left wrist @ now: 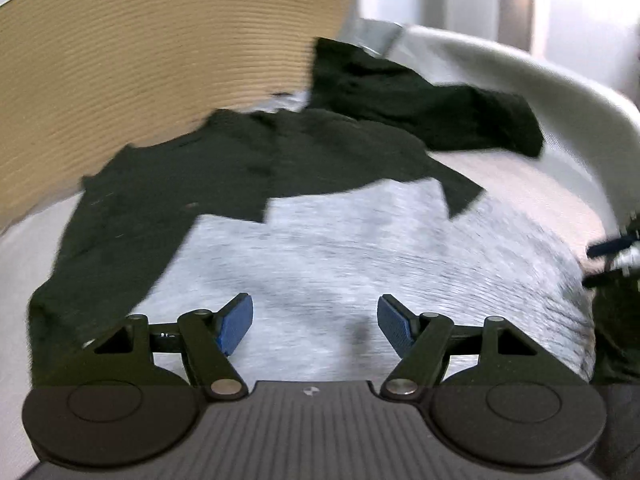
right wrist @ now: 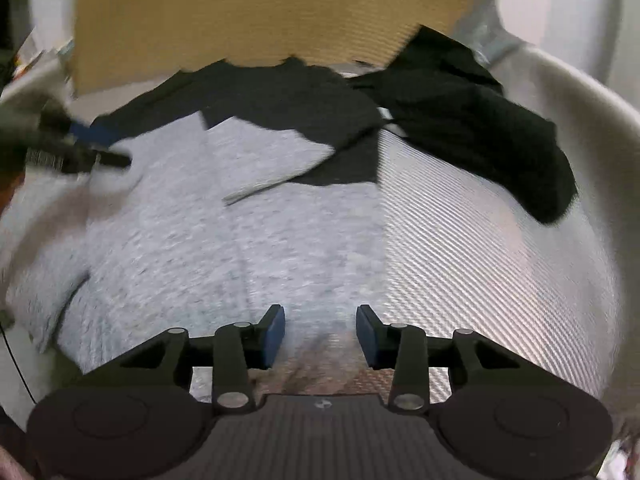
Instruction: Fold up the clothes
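Grey garment (right wrist: 240, 248) lies spread on the patterned table (right wrist: 480, 264), a black garment (right wrist: 280, 108) overlapping its far edge. Left gripper (left wrist: 316, 322) hangs above the grey cloth, jaws wide, nothing between. Right gripper (right wrist: 321, 334) half-parted, empty, at the cloth's edge.

grey garment (right wrist: 208, 240) – soft heathered knit | black garment (right wrist: 280, 96) – matt cloth | table (right wrist: 480, 264) – shiny woven-textured surface
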Tool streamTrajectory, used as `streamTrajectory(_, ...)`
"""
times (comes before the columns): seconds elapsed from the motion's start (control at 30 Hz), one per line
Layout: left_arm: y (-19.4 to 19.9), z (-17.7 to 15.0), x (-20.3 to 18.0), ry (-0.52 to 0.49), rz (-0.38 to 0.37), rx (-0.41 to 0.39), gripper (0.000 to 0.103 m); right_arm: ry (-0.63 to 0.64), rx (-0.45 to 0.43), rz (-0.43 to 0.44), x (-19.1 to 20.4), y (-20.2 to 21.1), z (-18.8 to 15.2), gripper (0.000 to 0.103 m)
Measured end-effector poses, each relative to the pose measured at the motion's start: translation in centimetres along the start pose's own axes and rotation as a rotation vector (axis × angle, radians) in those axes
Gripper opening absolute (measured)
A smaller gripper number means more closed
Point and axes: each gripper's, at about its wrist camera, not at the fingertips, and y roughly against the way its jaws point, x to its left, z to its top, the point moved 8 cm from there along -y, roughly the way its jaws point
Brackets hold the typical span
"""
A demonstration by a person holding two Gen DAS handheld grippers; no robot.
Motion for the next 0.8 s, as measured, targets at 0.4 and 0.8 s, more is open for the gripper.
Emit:
streamTrajectory(0.4, -3.6, -2.2, -0.6, 0.062, 0.000, 0.083, 0.073, -0.078, 0.087, 0.103, -1.8, -1.8, -1.6, 0.050)
streamTrajectory(0.8, -3.9, -2.6, -0.4, 0.036, -0.003, 0.107, 0.074, -0.210, 0.138, 0.359, -3.3, -3.7, -0.6, 0.055)
